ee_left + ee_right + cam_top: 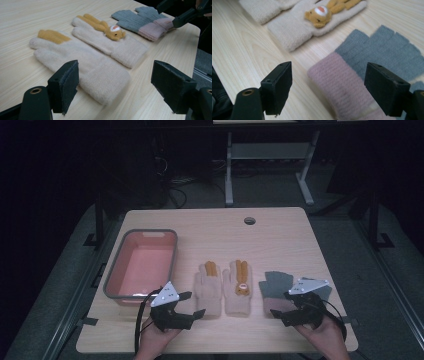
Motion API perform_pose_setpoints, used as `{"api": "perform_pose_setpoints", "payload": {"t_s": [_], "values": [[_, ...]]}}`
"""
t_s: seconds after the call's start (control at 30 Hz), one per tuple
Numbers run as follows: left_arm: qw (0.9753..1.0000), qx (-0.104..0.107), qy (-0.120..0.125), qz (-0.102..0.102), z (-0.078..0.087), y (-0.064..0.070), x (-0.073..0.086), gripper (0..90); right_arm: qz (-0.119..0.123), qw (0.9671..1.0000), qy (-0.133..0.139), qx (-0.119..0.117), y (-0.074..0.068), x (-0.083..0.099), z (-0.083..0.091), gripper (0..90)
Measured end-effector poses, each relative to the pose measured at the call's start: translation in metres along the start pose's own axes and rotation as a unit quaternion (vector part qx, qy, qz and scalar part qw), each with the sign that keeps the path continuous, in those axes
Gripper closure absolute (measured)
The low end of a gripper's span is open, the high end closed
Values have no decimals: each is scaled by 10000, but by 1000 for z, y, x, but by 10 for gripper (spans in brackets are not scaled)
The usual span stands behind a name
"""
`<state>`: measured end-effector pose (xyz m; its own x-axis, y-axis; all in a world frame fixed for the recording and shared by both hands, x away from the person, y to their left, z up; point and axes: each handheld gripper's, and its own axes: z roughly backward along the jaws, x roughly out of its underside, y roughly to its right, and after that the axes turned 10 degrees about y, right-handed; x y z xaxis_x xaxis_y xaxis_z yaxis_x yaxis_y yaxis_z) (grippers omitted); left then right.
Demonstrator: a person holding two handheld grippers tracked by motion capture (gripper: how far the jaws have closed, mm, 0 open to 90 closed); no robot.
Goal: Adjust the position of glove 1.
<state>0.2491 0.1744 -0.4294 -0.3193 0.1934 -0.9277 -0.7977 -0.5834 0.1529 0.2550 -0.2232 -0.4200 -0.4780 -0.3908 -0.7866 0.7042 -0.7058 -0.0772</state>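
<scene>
Lying flat on the tabletop (280, 222): three gloves in a row, with a basin at the left end. Places below are given relative to the bear glove.

Basin (114, 279): pink inside, grey rim, well to the left of the bear glove, past the plain glove.

Left gripper (192, 304): held in the person's left hand (155, 340), left of and nearer the person than the bear glove; jaws spread wide with nothing between them, hovering at the cuff end of the plain glove.

Plain glove (82, 66): beige with two orange fingers, just left of the bear glove, cuff toward the person.

Bear glove (110, 41): beige, with an orange bear figure on its back and two orange fingers; it lies between the other two gloves.

Grey glove (384, 53): grey fingers, pink knitted cuff, just right of the bear glove and apart from it.

Right gripper (280, 306): held in the person's right hand (325, 337), right of the bear glove; jaws released and wide apart, gripping nothing, poised over the pink cuff of the grey glove.
</scene>
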Motion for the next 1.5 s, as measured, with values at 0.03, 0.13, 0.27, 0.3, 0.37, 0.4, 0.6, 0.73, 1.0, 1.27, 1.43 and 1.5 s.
{"api": "perform_pose_setpoints", "payload": {"t_s": [0.03, 0.13, 0.27, 0.3, 0.37, 0.4, 0.6, 0.73, 1.0, 1.27, 1.43, 1.5], "values": [[10000, 1, 5, -3, 0, 0, 0, 220, 46, 10000, -16, -20, 1, -2, -1, 219], [10000, -2, 2, -10, 0, -1, 0, 220, 58, 9999, -71, -51, 3, -7, -3, 220], [10000, 6, 8, -10, 0, -1, 0, 220, 59, 9999, -96, -109, 4, -12, -4, 228], [10000, 4, 2, -5, 0, -1, 0, 220, 67, 9998, -144, -132, 5, -15, -5, 234], [10000, 4, -1, 3, 0, 0, 0, 220, 99, 9997, -160, -149, 5, -16, -5, 236], [10000, 3, -1, 2, 0, 0, 0, 220, 94, 9997, -182, -163, 5, -18, -6, 236], [10000, 0, 5, 13, -1, 0, 0, 220, 210, 9989, -314, -274, 4, -32, -15, 246], [10000, 1, 0, -2, 0, 0, 0, 220, 269, 9985, -351, -309, 4, -38, -18, 246], [10000, 13, 9, 16, 0, 0, 0, 220, 360, 9974, -492, -381, 5, -54, -28, 245], [10000, 15, 4, -12, -1, 1, 0, 220, 453, 9962, -575, -482, 4, -66, -38, 245], [10000, 28, 21, 0, -1, 0, 0, 220, 540, 9953, -603, -528, 3, -76, -44, 245], [10000, 23, 32, -1, -1, 1, 0, 220, 549, 9950, -619, -552, 4, -79, -46, 245]]}}
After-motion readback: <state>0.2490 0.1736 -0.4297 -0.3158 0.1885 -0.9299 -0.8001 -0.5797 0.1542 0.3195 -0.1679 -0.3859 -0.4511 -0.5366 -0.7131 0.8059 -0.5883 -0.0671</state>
